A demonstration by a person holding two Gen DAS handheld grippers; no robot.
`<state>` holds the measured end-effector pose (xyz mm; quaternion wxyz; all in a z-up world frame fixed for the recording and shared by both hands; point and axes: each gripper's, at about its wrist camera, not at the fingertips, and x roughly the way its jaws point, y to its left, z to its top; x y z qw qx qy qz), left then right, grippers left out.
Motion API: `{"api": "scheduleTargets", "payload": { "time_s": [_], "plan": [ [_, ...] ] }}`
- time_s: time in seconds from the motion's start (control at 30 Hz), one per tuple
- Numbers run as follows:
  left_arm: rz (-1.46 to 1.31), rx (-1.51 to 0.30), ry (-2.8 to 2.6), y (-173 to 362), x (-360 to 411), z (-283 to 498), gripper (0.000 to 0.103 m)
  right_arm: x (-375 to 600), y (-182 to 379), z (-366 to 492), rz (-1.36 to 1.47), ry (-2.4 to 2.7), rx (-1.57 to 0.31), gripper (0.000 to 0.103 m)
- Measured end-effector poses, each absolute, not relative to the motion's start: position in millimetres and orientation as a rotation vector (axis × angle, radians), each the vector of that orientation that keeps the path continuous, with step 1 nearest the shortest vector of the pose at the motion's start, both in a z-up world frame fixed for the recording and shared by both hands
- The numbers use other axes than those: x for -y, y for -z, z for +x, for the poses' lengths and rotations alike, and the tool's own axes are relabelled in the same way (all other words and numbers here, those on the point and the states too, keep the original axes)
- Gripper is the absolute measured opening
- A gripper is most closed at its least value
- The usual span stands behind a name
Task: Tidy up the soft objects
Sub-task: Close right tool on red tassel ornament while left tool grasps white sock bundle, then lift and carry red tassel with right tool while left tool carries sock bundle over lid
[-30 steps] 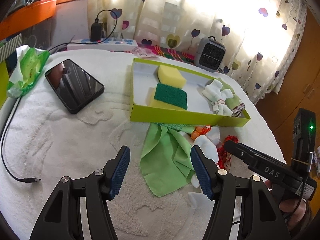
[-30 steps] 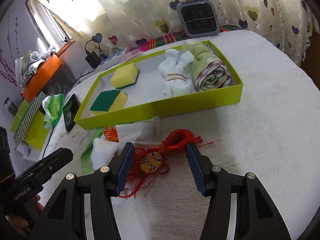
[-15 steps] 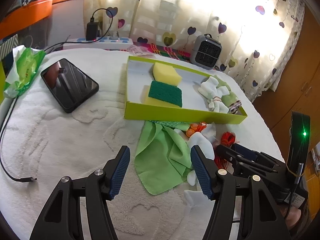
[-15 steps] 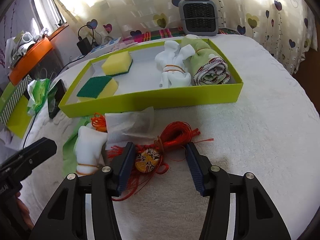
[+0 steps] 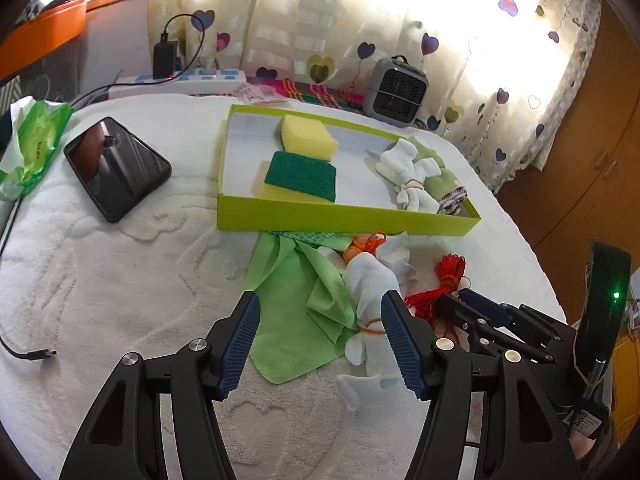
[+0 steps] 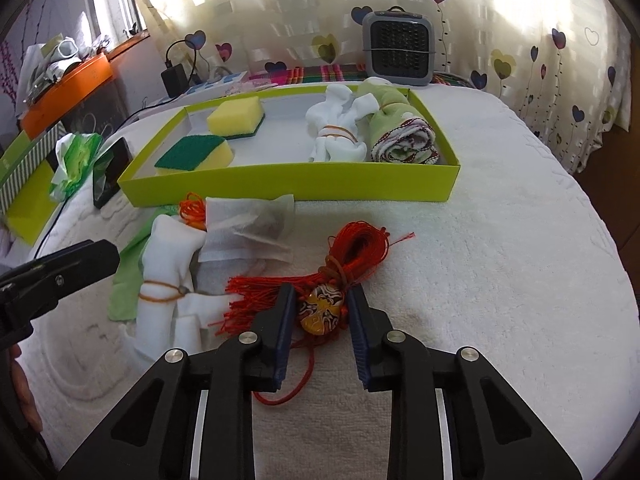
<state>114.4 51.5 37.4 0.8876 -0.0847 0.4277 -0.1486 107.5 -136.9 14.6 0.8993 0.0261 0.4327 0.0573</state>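
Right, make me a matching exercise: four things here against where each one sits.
Things:
1. phone
2. sponges
3. red cord
4. green cloth

Places:
A. between the right gripper's pads
B. inside the tray
C. on the towel left of the tray
D. spread in front of the tray, under a white sock bundle

Pairs: 1-C, 2-B, 3-A, 4-D

A: Surface was a white towel-covered table (image 5: pixel 120 280), embossed pattern. Directly on it?

B: Lime-green tray (image 5: pixel 344 220) toward the back, black phone (image 5: pixel 116 168) to its left, a loose cable end (image 5: pixel 36 354) near the left edge.

A: In front of the tray?

B: Green cloth (image 5: pixel 296 312), white banded sock bundle (image 6: pixel 168 276), red tasselled cord (image 6: pixel 352 256), all close together on the towel.
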Motion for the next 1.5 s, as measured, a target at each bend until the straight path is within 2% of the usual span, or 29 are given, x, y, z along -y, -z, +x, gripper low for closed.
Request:
{"api": "scheduleTargets", "payload": {
  "time_s": [0.57, 0.87, 1.5],
  "plan": [
    [-0.089, -0.949, 0.338, -24.6, -9.9, 119.9, 0.061, 166.7, -22.2, 92.5, 0.086, -0.084, -0.838, 0.026],
    [-0.04, -0.971, 0.289, -16.1, 0.4, 124.6, 0.056, 179.5, -22.3, 90.2, 0.107, -0.087, -0.823, 0.026],
    [-0.021, -0.94, 0.272, -22.2, 0.1, 114.0, 0.032, 185.1, -20.1, 85.4, 0.126, -0.108, -0.819, 0.026]
  ]
}}
